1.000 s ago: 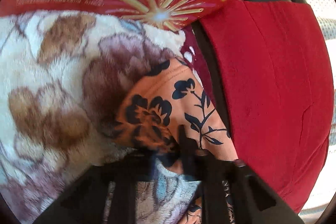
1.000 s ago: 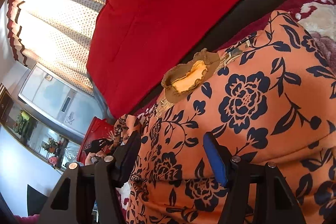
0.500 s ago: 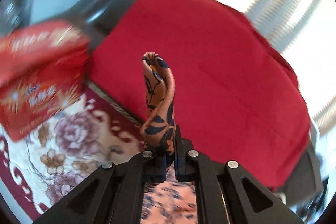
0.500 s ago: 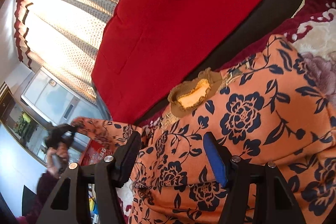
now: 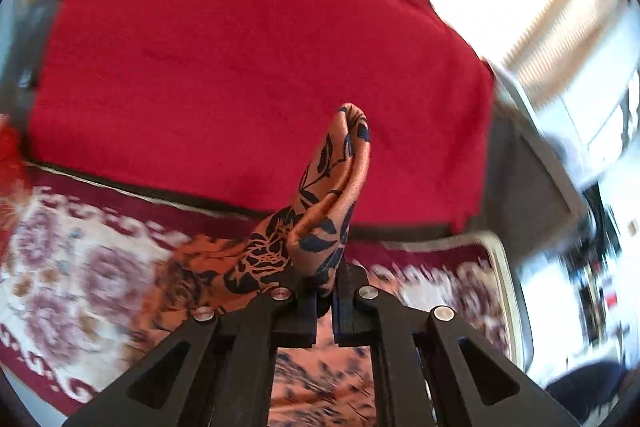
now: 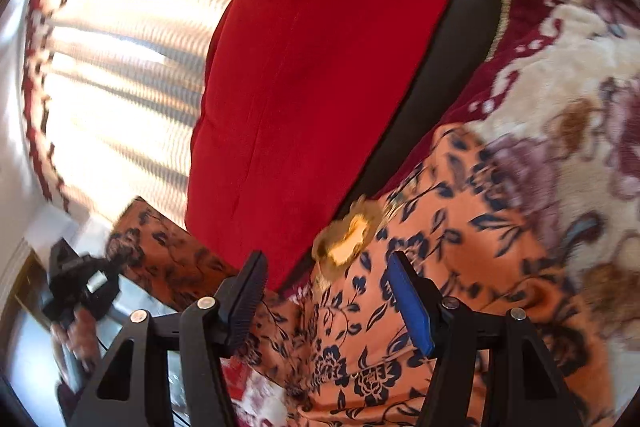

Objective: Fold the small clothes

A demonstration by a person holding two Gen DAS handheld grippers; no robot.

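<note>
An orange garment with dark blue flowers (image 6: 460,227) lies on a plush floral blanket (image 6: 580,75). It has a brown and yellow frilled patch (image 6: 348,233). My left gripper (image 5: 324,291) is shut on a pinched corner of the garment (image 5: 332,195) and holds it raised in front of a red cushion (image 5: 240,67). In the right wrist view the left gripper (image 6: 76,287) shows at far left with the cloth stretched up to it. My right gripper (image 6: 324,295) is open and empty, just above the garment near the patch.
The red cushion (image 6: 320,67) leans on a dark sofa back (image 6: 460,35). Bright curtains (image 6: 120,47) hang behind. The blanket's maroon border (image 5: 420,251) runs along the cushion's base. A room with furniture shows blurred at the right edge (image 5: 592,267).
My left gripper has lifted the pinched garment corner off the blanket and swung it up and to the right. The right gripper stays open over the garment, shifted slightly.
</note>
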